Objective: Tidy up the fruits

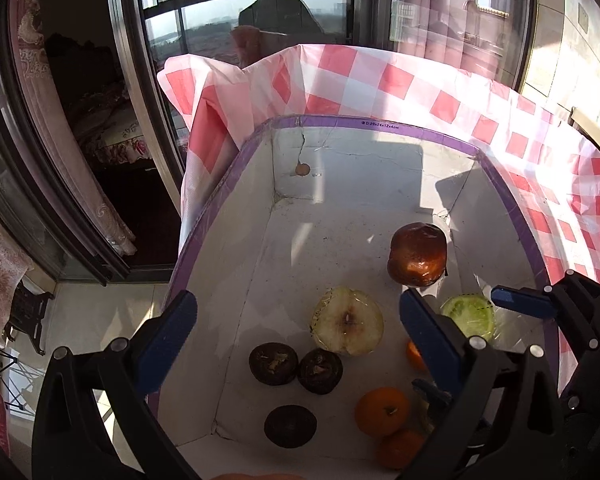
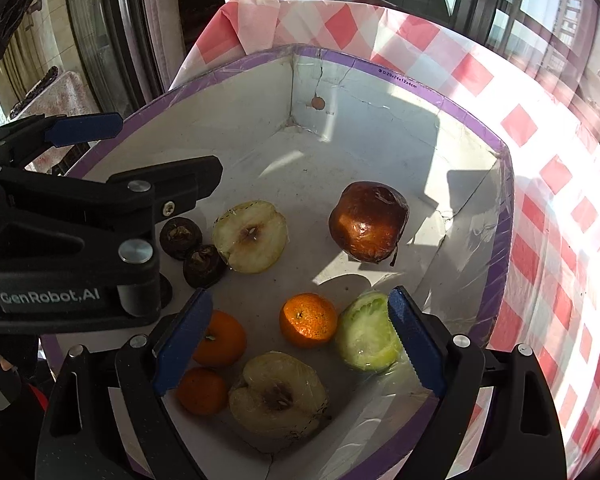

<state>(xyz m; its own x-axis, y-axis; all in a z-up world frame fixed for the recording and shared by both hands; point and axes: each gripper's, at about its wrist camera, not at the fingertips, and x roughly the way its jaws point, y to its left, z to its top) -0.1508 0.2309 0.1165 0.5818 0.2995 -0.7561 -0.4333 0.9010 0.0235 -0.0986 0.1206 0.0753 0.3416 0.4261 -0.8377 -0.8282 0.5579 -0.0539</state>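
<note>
A white box with a purple rim (image 1: 372,124) holds the fruit. Inside lie a dark red apple (image 2: 368,222), two cut apple halves (image 2: 250,236) (image 2: 278,394), three oranges (image 2: 308,320), a green cut half (image 2: 368,332) and three dark round fruits (image 1: 273,363). My left gripper (image 1: 300,340) hangs open over the box's left side, above the dark fruits and one apple half. Over the near right part my right gripper (image 2: 296,320) stands open, with an orange and the second apple half below it. No pad touches any fruit.
The box sits on a red and white checked cloth (image 1: 400,76) that rises behind it and drapes right. Dark-framed windows (image 1: 204,40) stand behind, with a person's reflection (image 1: 276,4). Tiled floor (image 1: 100,320) drops away at the left.
</note>
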